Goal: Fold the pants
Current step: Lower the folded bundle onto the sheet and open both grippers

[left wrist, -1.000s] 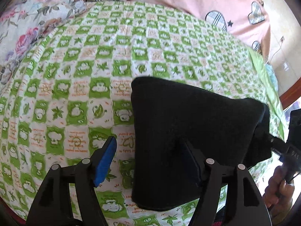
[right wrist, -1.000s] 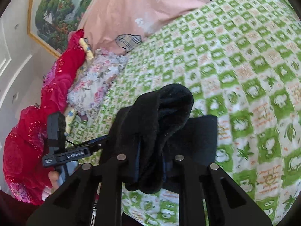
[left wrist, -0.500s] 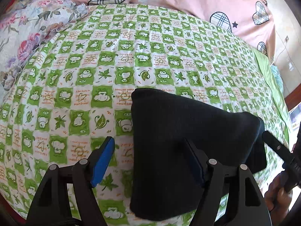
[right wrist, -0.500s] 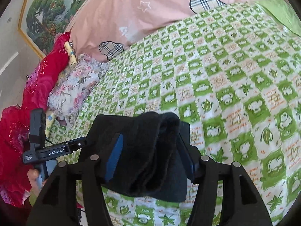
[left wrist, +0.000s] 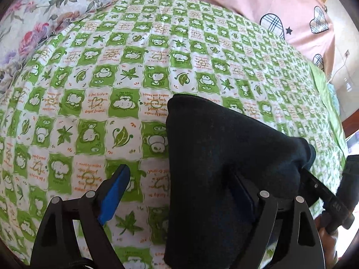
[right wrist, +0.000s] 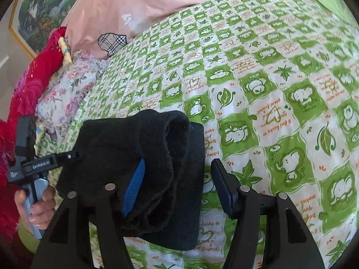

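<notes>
The black pants (left wrist: 224, 168) lie folded in a thick stack on the green-checked bed sheet (left wrist: 89, 112). My left gripper (left wrist: 179, 192) straddles their left edge. Its jaws are opening wide; the blue left pad (left wrist: 114, 192) hangs over bare sheet and the right finger (left wrist: 244, 195) over the cloth. My right gripper (right wrist: 177, 186) stands open around the rolled end of the pants (right wrist: 134, 145), and the right finger (right wrist: 221, 186) is clear of the cloth. Each view shows the other gripper at the pants' far side: the right gripper (left wrist: 325, 197) and the left gripper (right wrist: 42, 163), held by a hand (right wrist: 33, 206).
A pink duvet with plaid hearts (left wrist: 246, 0) lies along the far side of the bed. A floral pillow (right wrist: 67, 94) and red fabric (right wrist: 33, 78) sit at one end, below a framed painting (right wrist: 40, 11). The bed's edge (left wrist: 336, 123) drops off past the pants.
My right gripper has let go of the pants' rolled end, spread its jaws and sunk lower. The pants have settled flat on the sheet. My left jaws have widened a little.
</notes>
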